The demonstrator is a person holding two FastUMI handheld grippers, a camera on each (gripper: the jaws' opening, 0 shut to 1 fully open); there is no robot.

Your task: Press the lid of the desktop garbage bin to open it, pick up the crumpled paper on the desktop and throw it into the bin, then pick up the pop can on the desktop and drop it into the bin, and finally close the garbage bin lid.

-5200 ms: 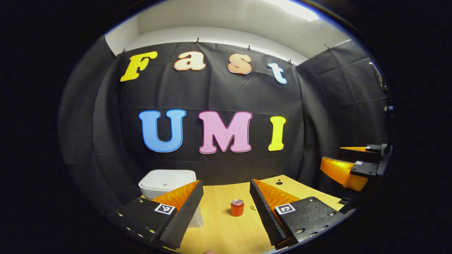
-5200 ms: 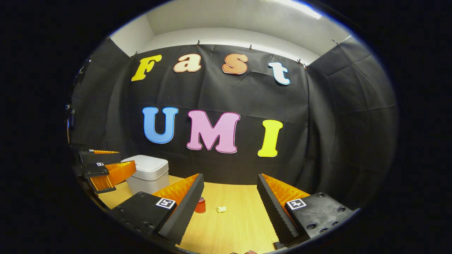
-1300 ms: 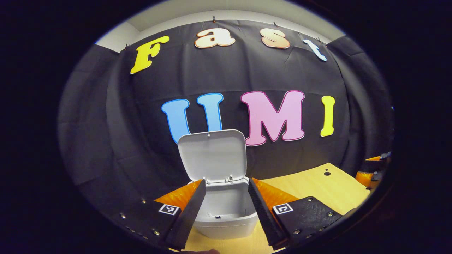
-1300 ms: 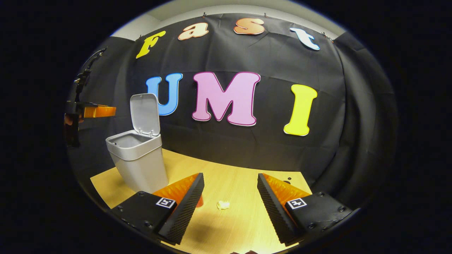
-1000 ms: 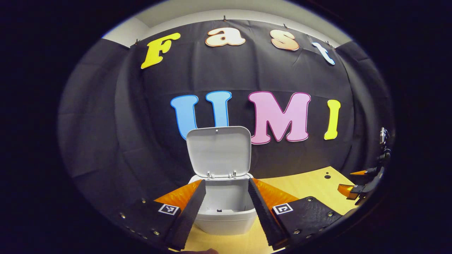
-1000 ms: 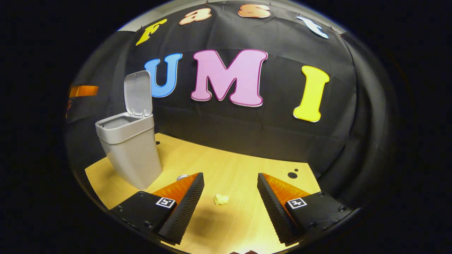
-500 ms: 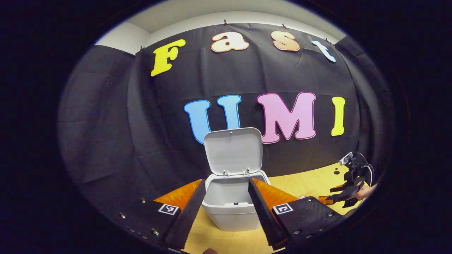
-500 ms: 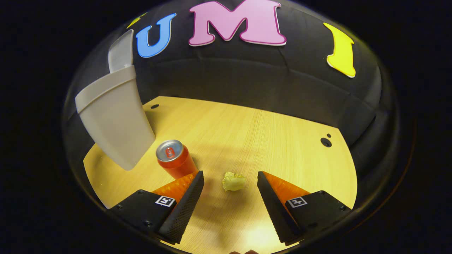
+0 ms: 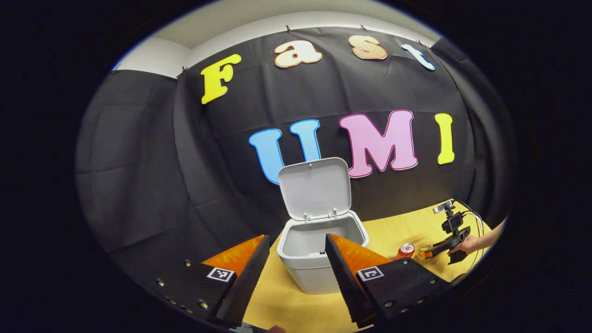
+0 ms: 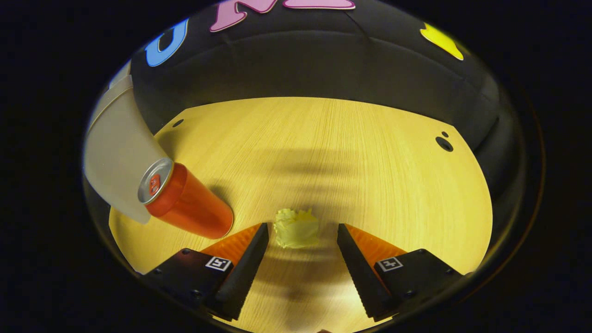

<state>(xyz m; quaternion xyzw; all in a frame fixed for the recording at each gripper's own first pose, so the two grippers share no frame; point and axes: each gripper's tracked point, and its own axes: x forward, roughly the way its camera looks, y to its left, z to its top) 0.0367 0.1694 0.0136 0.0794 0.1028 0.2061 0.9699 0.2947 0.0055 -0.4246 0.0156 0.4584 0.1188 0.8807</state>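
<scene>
while the left claw (image 9: 293,270) hangs apart, the right claw (image 10: 301,256), tilted down, gapes around crumpled paper (image 10: 296,234).

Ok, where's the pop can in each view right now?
Left gripper view: the pop can sits low on the right, on the table, right of the bin.
Right gripper view: the can is at lower left, against the bin's wall.
Shared landmark: the bin beside the can.
</scene>
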